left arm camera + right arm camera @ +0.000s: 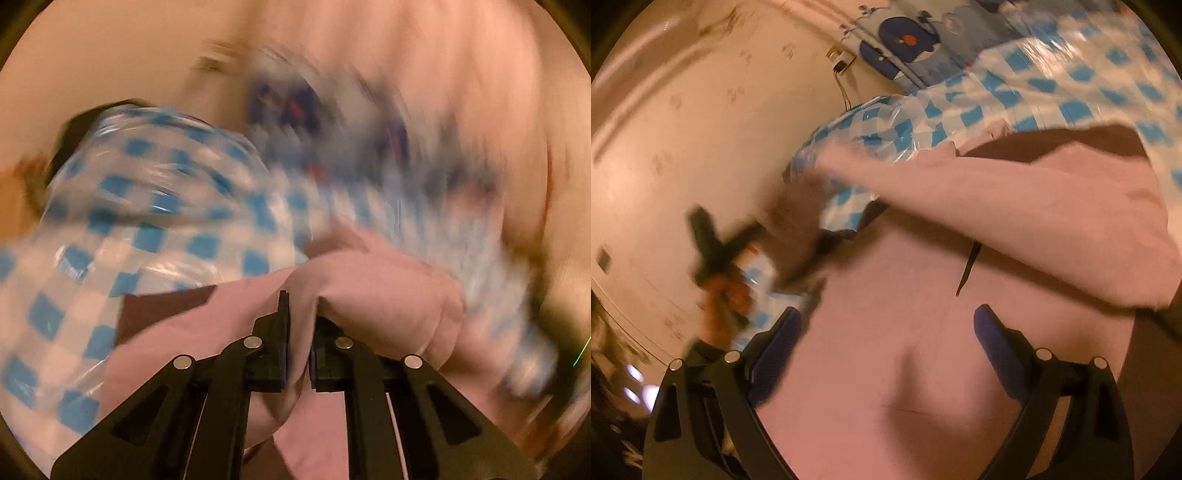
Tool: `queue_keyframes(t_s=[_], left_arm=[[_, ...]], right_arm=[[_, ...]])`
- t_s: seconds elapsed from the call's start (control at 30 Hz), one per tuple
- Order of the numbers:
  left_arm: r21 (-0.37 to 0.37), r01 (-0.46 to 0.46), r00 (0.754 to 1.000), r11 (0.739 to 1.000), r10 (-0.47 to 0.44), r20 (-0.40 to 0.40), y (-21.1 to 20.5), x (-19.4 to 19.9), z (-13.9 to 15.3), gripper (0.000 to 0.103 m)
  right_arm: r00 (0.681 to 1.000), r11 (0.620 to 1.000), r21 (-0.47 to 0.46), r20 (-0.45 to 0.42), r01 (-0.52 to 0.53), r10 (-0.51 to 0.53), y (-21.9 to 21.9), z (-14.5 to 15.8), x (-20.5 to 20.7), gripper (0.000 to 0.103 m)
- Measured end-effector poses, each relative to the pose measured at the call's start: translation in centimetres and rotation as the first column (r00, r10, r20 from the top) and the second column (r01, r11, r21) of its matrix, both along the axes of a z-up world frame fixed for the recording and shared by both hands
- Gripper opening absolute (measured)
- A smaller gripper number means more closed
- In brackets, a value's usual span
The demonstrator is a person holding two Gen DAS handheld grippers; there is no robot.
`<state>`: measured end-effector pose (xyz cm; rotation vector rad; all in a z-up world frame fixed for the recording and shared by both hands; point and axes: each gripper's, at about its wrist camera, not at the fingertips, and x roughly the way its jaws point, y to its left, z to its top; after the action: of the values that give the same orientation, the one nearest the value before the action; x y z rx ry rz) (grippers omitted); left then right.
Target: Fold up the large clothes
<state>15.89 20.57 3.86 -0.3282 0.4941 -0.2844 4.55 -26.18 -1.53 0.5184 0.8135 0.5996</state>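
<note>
A large pink garment (388, 295) lies over a table covered in blue-and-white checked plastic (147, 221). My left gripper (301, 299) is shut on a raised fold of the pink cloth, which bunches between its black fingers. In the right wrist view my right gripper (886, 314) stands open, its blue pads wide apart just above the flat pink garment (886, 369), with nothing pinched. A lifted band of the pink cloth (997, 206) stretches across above it. The left gripper (713, 247) shows as a dark blur at the left, held in a hand (720, 306).
The checked cover (1034, 81) hangs off the table's far edge by a cream wall. A wall socket with a hanging cable (842, 59) and a whale-print cloth (908, 40) lie beyond. A dark brown patch (159, 310) shows beside the garment's edge.
</note>
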Motion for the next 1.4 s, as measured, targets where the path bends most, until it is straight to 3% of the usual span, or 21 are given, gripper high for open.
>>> queue_keyframes(t_s=[0.07,0.1,0.27,0.4,0.5,0.53,0.6,0.67,0.73,0.77,0.8,0.83,0.9,0.93,1.03,1.13,1.2,1.23,1.3,1.37,1.4], left_arm=[[-0.262,-0.066,0.994,0.963,0.085,0.061,6.9,-1.1,1.0,0.007],[-0.378,-0.130,0.984,0.917,0.167,0.067,11.3,-1.9,0.8,0.007],[-0.543,-0.263,0.949,0.797,0.315,0.003,21.2,-3.5,-3.2,0.008],[-0.614,-0.318,0.927,0.722,0.373,-0.041,26.0,-4.8,-6.8,0.008],[-0.655,-0.325,0.920,0.682,0.387,-0.054,27.9,-5.5,-8.4,0.009],[-0.658,-0.326,0.920,0.679,0.387,-0.057,28.0,-5.2,-8.8,0.009],[-0.660,-0.317,0.925,0.681,0.377,-0.055,28.4,-5.4,-9.1,0.009],[-0.659,-0.303,0.930,0.689,0.364,-0.047,28.4,-5.4,-8.8,0.010],[-0.657,-0.296,0.933,0.693,0.356,-0.045,28.1,-5.7,-8.5,0.010],[-0.655,-0.293,0.935,0.696,0.352,-0.045,27.9,-6.0,-8.4,0.010],[-0.654,-0.286,0.938,0.700,0.344,-0.041,27.8,-6.1,-8.2,0.011],[-0.652,-0.278,0.941,0.705,0.337,-0.037,27.8,-6.3,-8.0,0.011],[-0.647,-0.270,0.944,0.713,0.329,-0.031,27.5,-6.5,-7.7,0.011],[-0.647,-0.266,0.945,0.714,0.327,-0.028,27.4,-6.6,-7.6,0.011],[-0.657,-0.259,0.946,0.708,0.324,-0.024,27.3,-6.7,-7.7,0.011],[-0.655,-0.255,0.947,0.711,0.322,-0.019,27.1,-6.4,-7.6,0.011],[-0.660,-0.257,0.946,0.706,0.324,-0.021,26.9,-6.4,-7.6,0.011],[-0.668,-0.258,0.945,0.699,0.326,-0.024,26.8,-6.3,-7.6,0.011],[-0.679,-0.252,0.947,0.690,0.320,-0.026,26.7,-6.4,-8.0,0.012],[-0.666,-0.247,0.950,0.704,0.311,-0.023,26.4,-6.4,-7.6,0.013],[-0.648,-0.242,0.953,0.722,0.302,-0.019,26.1,-6.3,-7.1,0.013]], right_arm=[[0.999,0.997,-0.072,0.022,-0.029,0.031,1.7,0.8,0.4,0.091],[0.999,0.994,-0.103,0.035,-0.036,0.040,2.5,1.1,0.5,0.091],[0.983,0.934,-0.357,0.168,-0.008,0.073,8.0,4.0,2.7,0.096],[0.984,0.901,-0.431,0.132,-0.053,0.121,14.1,4.2,7.1,0.096],[0.970,0.807,-0.585,0.139,-0.084,0.201,21.2,3.5,9.4,0.096],[0.957,0.752,-0.652,0.143,-0.100,0.251,24.3,2.7,10.2,0.096],[0.950,0.679,-0.727,0.137,-0.097,0.282,28.0,1.2,11.3,0.096],[0.950,0.569,-0.819,0.115,-0.075,0.291,31.0,-1.3,13.4,0.096],[0.968,0.509,-0.859,0.076,-0.058,0.240,31.7,-3.7,16.3,0.095],[0.978,0.554,-0.828,0.036,-0.085,0.204,30.9,-4.3,17.6,0.088],[0.985,0.617,-0.780,0.008,-0.102,0.173,29.7,-4.3,18.2,0.072],[0.993,0.719,-0.687,-0.030,-0.104,0.115,27.6,-4.1,19.1,0.057],[0.994,0.843,-0.528,-0.074,-0.104,0.076,24.7,-3.4,19.8,0.037],[0.994,0.886,-0.455,-0.088,-0.094,0.060,23.2,-2.9,19.9,0.029],[0.996,0.955,-0.284,-0.036,-0.089,0.082,21.0,-0.2,19.1,0.026],[0.979,0.943,-0.298,0.094,-0.147,0.183,23.0,2.6,16.2,0.026],[0.968,0.890,-0.419,0.086,-0.179,0.235,25.8,1.5,15.1,0.036],[0.966,0.848,-0.488,0.040,-0.206,0.257,27.3,-0.1,15.2,0.056],[0.945,0.758,-0.565,-0.174,-0.327,0.278,29.7,-5.6,16.3,0.075],[0.949,0.772,-0.554,-0.136,-0.311,0.285,29.6,-5.4,15.4,0.077],[0.950,0.824,-0.474,-0.115,-0.310,0.292,28.7,-4.2,14.9,0.077]])
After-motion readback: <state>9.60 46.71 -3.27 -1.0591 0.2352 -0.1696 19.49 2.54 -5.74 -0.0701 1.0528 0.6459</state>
